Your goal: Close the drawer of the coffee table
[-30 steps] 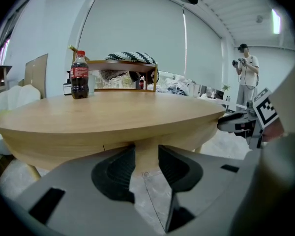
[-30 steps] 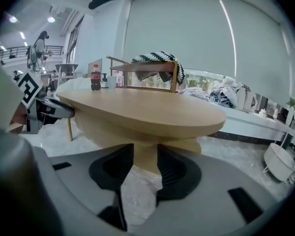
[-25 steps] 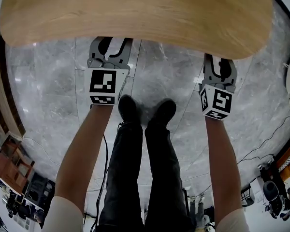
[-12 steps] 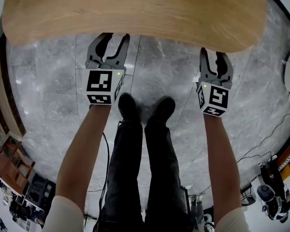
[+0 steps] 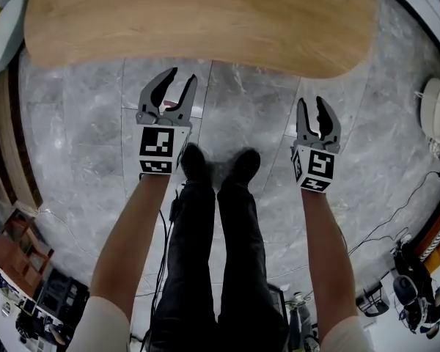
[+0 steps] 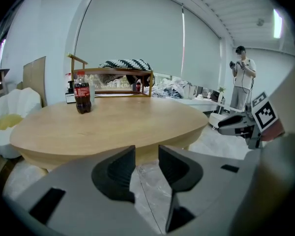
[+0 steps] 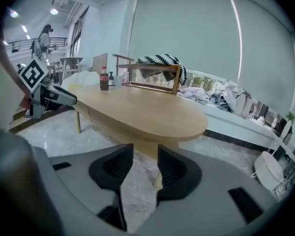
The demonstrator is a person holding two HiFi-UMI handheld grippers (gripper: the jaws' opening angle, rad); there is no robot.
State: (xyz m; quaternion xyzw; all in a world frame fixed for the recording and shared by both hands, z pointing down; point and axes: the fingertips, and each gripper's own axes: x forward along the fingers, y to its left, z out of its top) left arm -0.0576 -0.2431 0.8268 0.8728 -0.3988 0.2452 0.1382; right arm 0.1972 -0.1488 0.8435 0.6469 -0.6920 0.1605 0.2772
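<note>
The person [image 5: 235,218] wears short white sleeves [image 5: 95,327], long black trousers [image 5: 198,270] and black round-toed shoes [image 5: 194,161], with forearms [image 5: 136,226] bare.

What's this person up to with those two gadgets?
A person stands at a coffee table. The left hand-held gripper and right hand-held gripper hang short of its edge, touching nothing. The left's jaws stand apart; the right's are closing a little, with nothing between them. No open drawer shows.

Coffee table [image 5: 205,20]: 12 o'clock, rim blocks the straight-ahead path.
Floor [image 5: 235,101]: bare strip before rim, passable.
Bottle [image 6: 82,98]: 11 o'clock on tabletop, upright.
Shoes [image 5: 194,160]: 6 o'clock, on floor.
</note>
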